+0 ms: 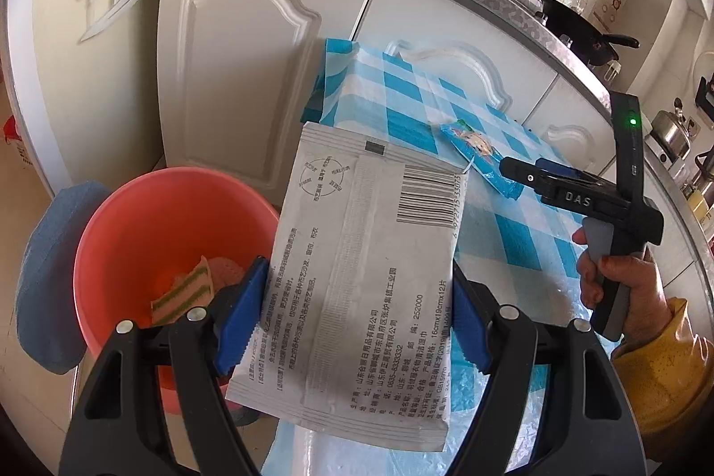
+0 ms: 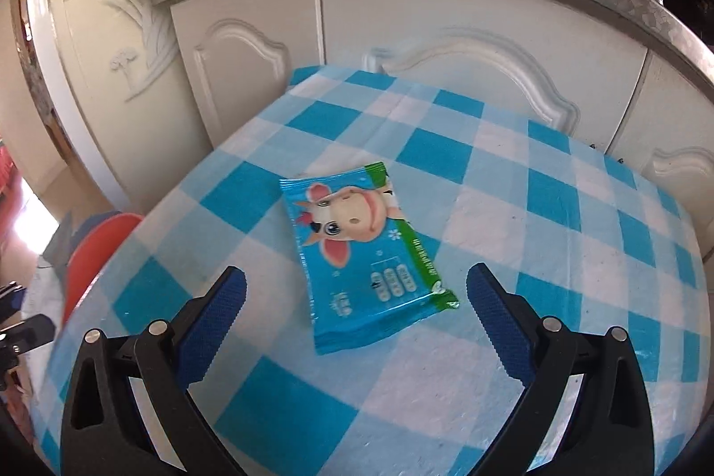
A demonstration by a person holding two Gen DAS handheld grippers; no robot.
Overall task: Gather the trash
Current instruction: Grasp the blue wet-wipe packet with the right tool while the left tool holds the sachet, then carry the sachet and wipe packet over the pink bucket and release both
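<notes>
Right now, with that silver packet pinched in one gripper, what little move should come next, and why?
Probably swing the left gripper sideways over the red bucket and open it. It is shut on the silver packet, and the bucket stands just beside the table. The right gripper, open, faces the blue wrapper.

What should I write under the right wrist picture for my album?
Open right gripper reaches toward a blue cow-print wrapper lying on the checked tablecloth.
</notes>
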